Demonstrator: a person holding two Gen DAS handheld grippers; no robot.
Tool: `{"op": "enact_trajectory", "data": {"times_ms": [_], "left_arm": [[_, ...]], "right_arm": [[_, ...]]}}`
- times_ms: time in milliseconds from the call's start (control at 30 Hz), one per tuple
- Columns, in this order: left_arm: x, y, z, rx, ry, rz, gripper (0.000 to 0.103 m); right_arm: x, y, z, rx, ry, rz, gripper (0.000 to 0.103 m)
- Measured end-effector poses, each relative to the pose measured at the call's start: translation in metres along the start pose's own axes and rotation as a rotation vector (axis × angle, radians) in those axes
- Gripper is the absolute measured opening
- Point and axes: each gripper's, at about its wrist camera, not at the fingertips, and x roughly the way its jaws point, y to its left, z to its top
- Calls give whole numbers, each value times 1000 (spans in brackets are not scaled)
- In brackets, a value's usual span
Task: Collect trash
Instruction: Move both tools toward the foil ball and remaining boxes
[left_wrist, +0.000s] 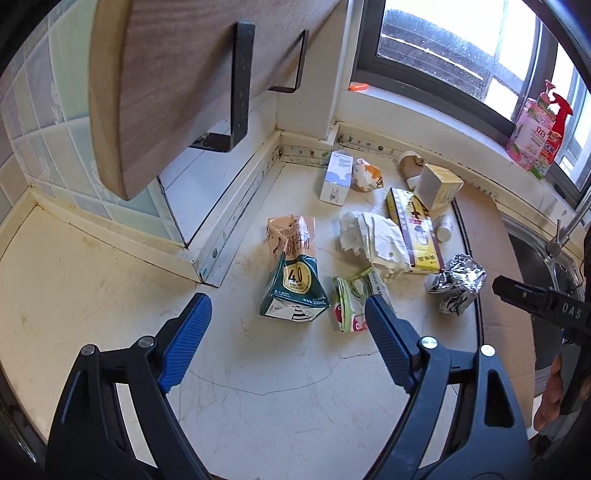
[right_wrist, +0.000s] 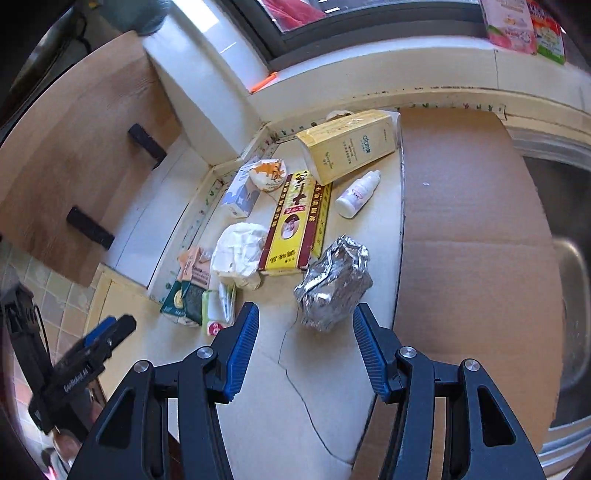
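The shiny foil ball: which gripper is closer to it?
Right. The right gripper hangs open just in front of the foil ball, nearly around it. The left gripper is farther off, open near the green milk carton.

My left gripper (left_wrist: 288, 310) is a black plastic frame with two forked arms, each ending in a blue ribbed pad (left_wrist: 184, 339). Round silver screws (left_wrist: 144, 341) sit at the pivots, and each outer arm has a triangular cut-out. My right gripper (right_wrist: 304, 321) is built the same way: black arms, blue ribbed pads (right_wrist: 242, 350), silver screw heads (right_wrist: 407, 351) at the joints, triangular cut-outs lower down. Seen from the left camera, the right gripper's side (left_wrist: 535, 299) carries pale raised letters reading "DAS". From the right camera, the left one's black body (right_wrist: 79, 373) shows white lettering too blurred for me to read.
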Motion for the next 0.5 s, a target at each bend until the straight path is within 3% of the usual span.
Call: {"op": "enact_trajectory", "data": {"times_ms": [233, 500], "left_arm": [[22, -22, 2, 47, -23, 106, 83], [56, -31, 10, 38, -3, 200, 82]], "right_arm": [[33, -14, 22, 70, 27, 15, 54], [58, -17, 27, 47, 65, 19, 54]]}}
